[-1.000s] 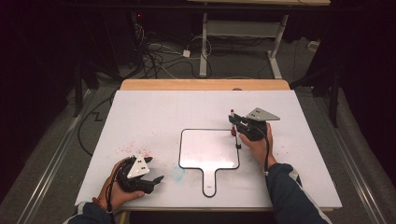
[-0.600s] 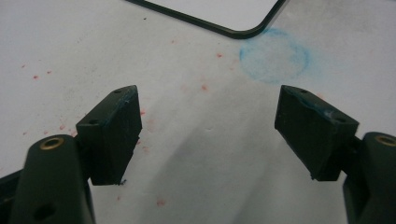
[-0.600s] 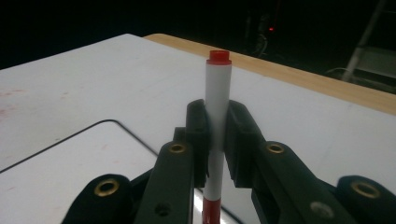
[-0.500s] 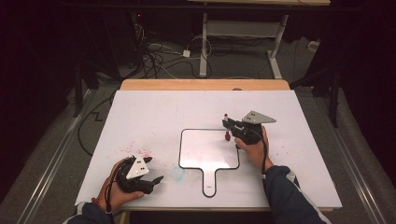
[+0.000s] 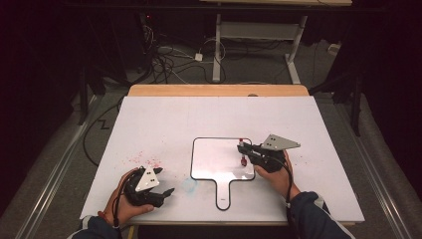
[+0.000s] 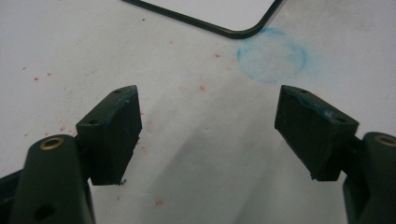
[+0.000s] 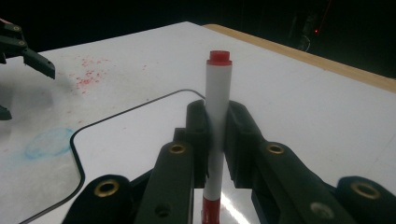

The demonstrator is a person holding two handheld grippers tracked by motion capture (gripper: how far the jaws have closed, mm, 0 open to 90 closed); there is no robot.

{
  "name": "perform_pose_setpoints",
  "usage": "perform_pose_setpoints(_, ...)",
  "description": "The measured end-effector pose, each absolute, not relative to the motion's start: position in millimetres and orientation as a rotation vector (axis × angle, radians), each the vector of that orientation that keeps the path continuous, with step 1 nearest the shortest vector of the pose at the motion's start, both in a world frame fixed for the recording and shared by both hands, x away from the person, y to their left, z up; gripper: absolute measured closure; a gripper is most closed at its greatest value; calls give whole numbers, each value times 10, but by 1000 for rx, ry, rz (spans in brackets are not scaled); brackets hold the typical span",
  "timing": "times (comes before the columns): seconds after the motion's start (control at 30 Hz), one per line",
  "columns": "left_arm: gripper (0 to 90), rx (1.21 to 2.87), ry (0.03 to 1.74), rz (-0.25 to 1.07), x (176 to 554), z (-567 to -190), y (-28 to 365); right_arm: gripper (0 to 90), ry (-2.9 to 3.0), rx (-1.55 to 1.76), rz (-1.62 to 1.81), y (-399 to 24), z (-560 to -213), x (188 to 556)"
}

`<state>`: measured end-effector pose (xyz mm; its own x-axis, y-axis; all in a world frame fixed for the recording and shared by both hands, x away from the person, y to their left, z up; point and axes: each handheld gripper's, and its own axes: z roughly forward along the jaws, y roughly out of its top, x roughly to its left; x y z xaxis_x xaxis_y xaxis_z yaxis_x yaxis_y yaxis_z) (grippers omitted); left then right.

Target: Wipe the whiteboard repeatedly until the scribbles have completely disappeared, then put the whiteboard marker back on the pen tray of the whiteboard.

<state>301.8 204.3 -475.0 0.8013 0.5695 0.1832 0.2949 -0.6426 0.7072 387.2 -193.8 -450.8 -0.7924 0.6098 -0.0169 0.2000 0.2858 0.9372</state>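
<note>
- The right gripper (image 5: 245, 152) has its jaws clamped on a red-capped marker (image 7: 217, 107), holding it upright over the right part of the small whiteboard (image 5: 214, 159). In the right gripper view the white barrel sits squeezed between the two black pads, red at both ends.
- That whiteboard is the paddle kind with a black rim and a handle pointing toward the near edge. It lies flat around the middle of the white table (image 5: 164, 124), a bit toward the near side.
- The left gripper (image 5: 169, 191) rests at the near left of the table, well apart from the marker, with its jaws wide apart and nothing between them. The left gripper view looks straight down between them at bare tabletop.
- There's a faint blue smudge (image 6: 272, 55) on the table just beside the board's near-left corner.
- Red specks (image 5: 144, 159) are scattered on the table left of the board, just past the left gripper.
</note>
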Motion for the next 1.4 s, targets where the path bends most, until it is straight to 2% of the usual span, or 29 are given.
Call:
perform_pose_setpoints(0.17, 218, 2297, 636, 515, 3025, -4752, 2041, 820, 2180, 720, 1489, -2026, -4503, 3799)
perform_pose_setpoints(0.47, 218, 2298, 634, 515, 3037, -4755, 2038, 819, 2085, 790, 1479, -2056, -4519, 3962)
perform_pose_setpoints(0.8, 218, 2269, 661, 528, 3049, -4738, 2118, 819, 2067, 799, 1570, -2137, -4276, 3796)
perform_pose_setpoints(1.4, 218, 2244, 670, 562, 3032, -4699, 2130, 818, 2146, 889, 1569, -2371, -4140, 3389)
